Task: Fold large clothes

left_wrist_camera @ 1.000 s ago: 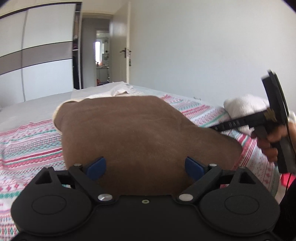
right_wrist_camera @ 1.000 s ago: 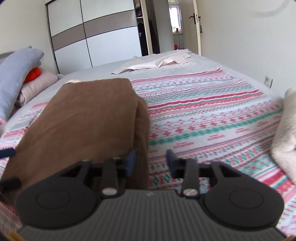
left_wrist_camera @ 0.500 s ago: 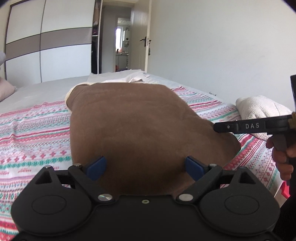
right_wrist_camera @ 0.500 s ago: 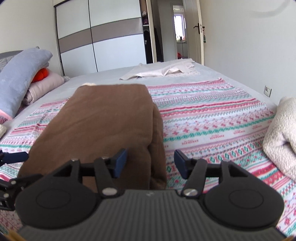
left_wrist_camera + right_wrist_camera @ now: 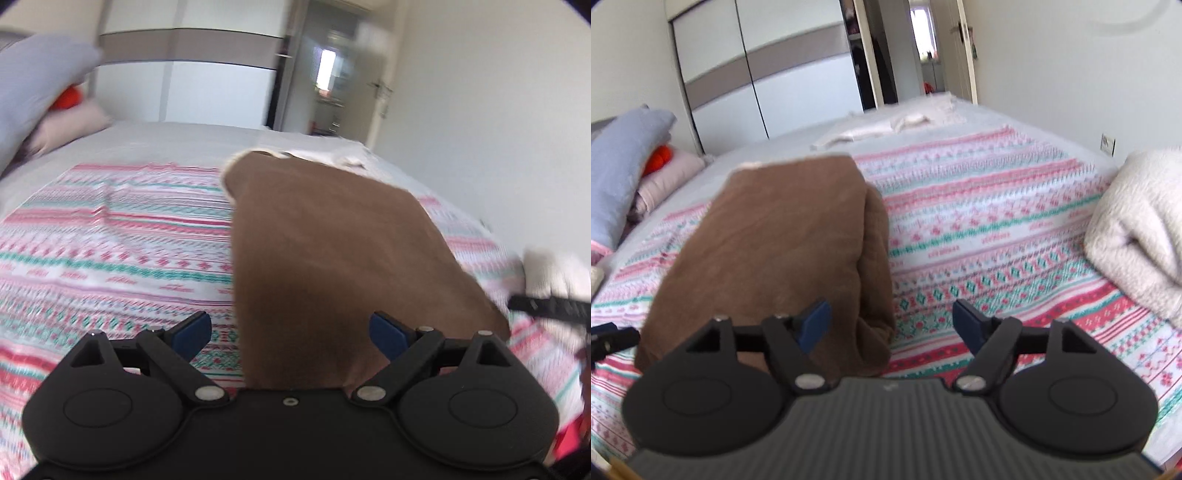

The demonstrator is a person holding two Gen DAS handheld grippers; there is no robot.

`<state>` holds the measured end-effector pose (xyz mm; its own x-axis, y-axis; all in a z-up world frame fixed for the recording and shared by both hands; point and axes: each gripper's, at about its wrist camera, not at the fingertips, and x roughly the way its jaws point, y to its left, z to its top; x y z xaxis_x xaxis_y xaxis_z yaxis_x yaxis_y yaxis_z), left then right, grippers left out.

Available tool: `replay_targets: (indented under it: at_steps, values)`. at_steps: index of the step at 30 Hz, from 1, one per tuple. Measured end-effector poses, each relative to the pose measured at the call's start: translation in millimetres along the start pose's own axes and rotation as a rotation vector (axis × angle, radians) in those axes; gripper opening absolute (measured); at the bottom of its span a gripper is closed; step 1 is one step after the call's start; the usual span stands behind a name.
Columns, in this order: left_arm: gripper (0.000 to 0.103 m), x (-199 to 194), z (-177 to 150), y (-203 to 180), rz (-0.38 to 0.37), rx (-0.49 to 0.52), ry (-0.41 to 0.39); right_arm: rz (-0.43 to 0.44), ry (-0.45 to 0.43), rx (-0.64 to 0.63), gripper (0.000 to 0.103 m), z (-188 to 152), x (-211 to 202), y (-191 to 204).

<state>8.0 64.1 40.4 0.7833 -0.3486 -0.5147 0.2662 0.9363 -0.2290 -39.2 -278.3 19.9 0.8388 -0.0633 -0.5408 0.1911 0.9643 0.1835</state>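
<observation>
Patterned bedspread (image 5: 990,221), striped in pink, red and teal on white, covers the bed across the middle of both views. White sliding wardrobe (image 5: 798,85) with a taupe band stands in the upper left of the right wrist view. Brown folded garment (image 5: 783,251) lies flat on the bedspread, left of centre in the right wrist view and centre in the left wrist view (image 5: 332,258), with a pale lining edge at its far end. Cream fleece bundle (image 5: 1137,229) sits at the right edge, apart from the garment. Grey-blue pillow (image 5: 624,162) rests at the left edge beside an orange item. Left gripper (image 5: 290,330) stands wide open, its blue pads astride the garment's near left edge without pressing it. Right gripper (image 5: 891,325) is opening, pads clear of the garment's near right corner between them. No legible writing is visible; frames are blurred.
</observation>
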Motion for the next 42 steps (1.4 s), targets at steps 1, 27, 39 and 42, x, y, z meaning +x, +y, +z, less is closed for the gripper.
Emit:
replay_targets:
  at_steps: [1,27,39,42]
  values:
    - [0.094,-2,1,1,0.017,-0.023,0.007,0.005,-0.015,0.001,0.081,0,-6,1]
    - [0.103,2,-27,-58,0.339,0.1,0.15,-0.152,0.085,-0.169,0.103,-30,-16,59]
    - [0.103,9,-30,-64,0.348,0.108,0.175,-0.16,0.109,-0.202,0.103,-31,-5,65]
    - [0.103,9,-31,-64,0.348,0.11,0.173,-0.156,0.111,-0.205,0.103,-31,-5,66]
